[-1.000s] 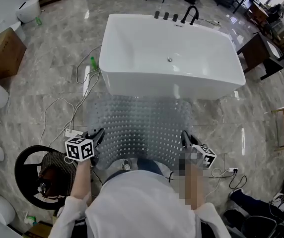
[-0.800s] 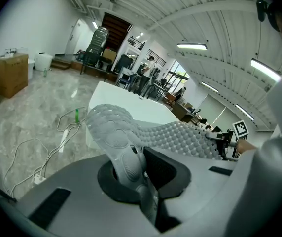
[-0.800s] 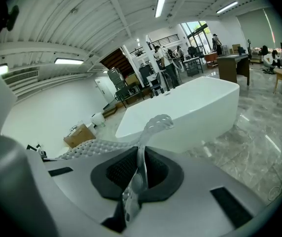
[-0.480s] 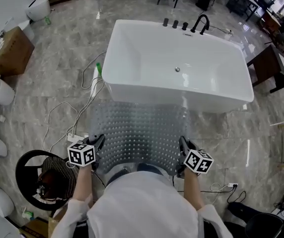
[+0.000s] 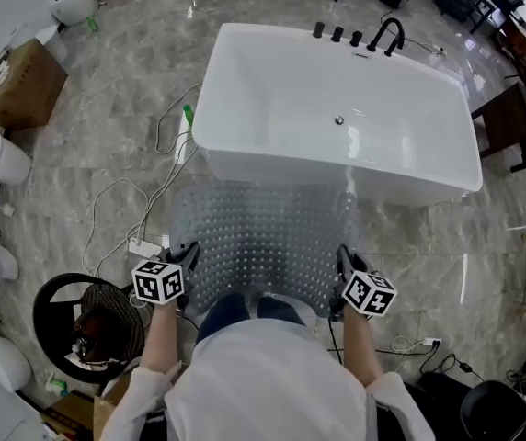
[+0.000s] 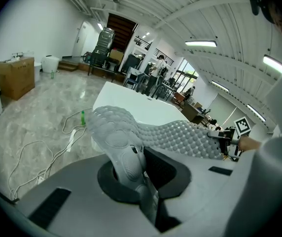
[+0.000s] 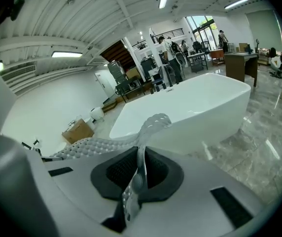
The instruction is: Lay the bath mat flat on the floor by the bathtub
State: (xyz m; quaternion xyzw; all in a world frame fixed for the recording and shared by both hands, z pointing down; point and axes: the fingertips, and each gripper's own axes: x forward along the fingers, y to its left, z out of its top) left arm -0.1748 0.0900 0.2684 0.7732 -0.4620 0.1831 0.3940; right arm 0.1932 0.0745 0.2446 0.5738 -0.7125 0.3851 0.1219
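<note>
My left gripper [image 5: 188,255] and right gripper [image 5: 344,259] are each clenched on a near corner of the bath mat [image 5: 258,232], whose far edge reaches the bathtub [image 5: 337,108]. If I lower it unevenly, that edge could buckle against the tub wall, or the left edge could land on the power strip [image 5: 143,246] on the floor [image 5: 88,145].

Left gripper [image 5: 188,252]: a dark grey two-jaw hand tool with slim black jaws at its tip. Just behind those jaws, a white cube [image 5: 159,281] printed with black square markers on every visible face. Right gripper [image 5: 344,259] of the same build, with its own black-and-white marker cube [image 5: 368,294] behind the jaws. From the tool's own camera: smooth pale grey shell [image 6: 96,211], rounded black recess [image 6: 171,172] around the jaw roots, dark rectangular slots [image 6: 51,205] to either side. Behind the tools, a loose white top [image 5: 263,379] with white sleeves [image 5: 132,395] stopping short of the wrists. Between the two tools, blue denim trousers [image 5: 231,309].
</note>
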